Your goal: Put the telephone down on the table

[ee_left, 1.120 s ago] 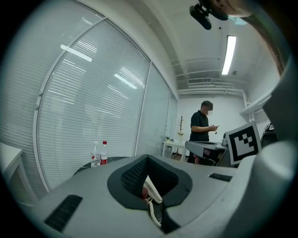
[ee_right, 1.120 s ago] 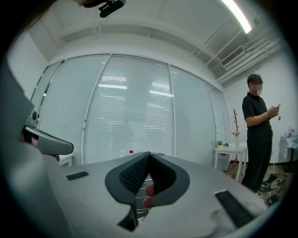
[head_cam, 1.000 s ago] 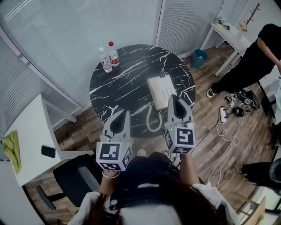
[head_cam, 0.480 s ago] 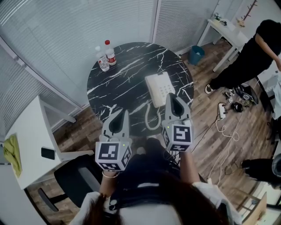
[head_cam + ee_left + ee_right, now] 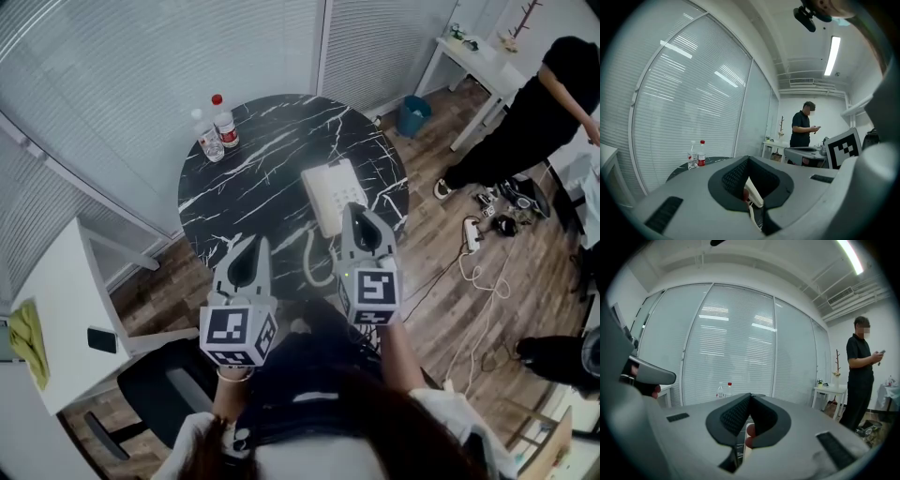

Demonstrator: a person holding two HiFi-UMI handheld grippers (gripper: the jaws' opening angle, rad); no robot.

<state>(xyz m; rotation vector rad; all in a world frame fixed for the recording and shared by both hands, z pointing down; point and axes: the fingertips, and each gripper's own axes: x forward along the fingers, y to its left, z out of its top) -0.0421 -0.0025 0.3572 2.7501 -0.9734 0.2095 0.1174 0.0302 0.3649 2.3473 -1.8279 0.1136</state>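
Telephone: the white, flat, push-button telephone (image 5: 330, 187) is lying on the round black table with white marble veining (image 5: 253, 187), at about 3 o'clock from the tabletop's centre. Its white coiled cord (image 5: 312, 264) is looping off toward the table's 6 o'clock edge.

Right gripper: the right gripper (image 5: 361, 212) is hovering at the telephone's 6 o'clock end. Its jaws are pressed together, with nothing visibly pinched at the tips.

Left gripper: the left gripper (image 5: 246, 244) is waiting at the table's 7 o'clock edge, well apart from the telephone. Its jaws are likewise pressed together and empty.

Step in hand: judging by how the set is lying flat, the placing is looking as good as done. Doing it well is now coming down to drawing the right gripper straight back toward 6 o'clock, keeping clear of the cord loop so the telephone is not being dragged.

Head view only: it is showing the telephone's place on the table and the cord's run.

Gripper views only: they are showing the jaw tips meeting, with a white sliver behind them, probably the telephone. They are also showing the two clear plastic bottles (image 5: 697, 153) standing upright, at the table's 10 o'clock edge in the head view.

Bystander: a person in black clothing (image 5: 860, 376) is standing well away.
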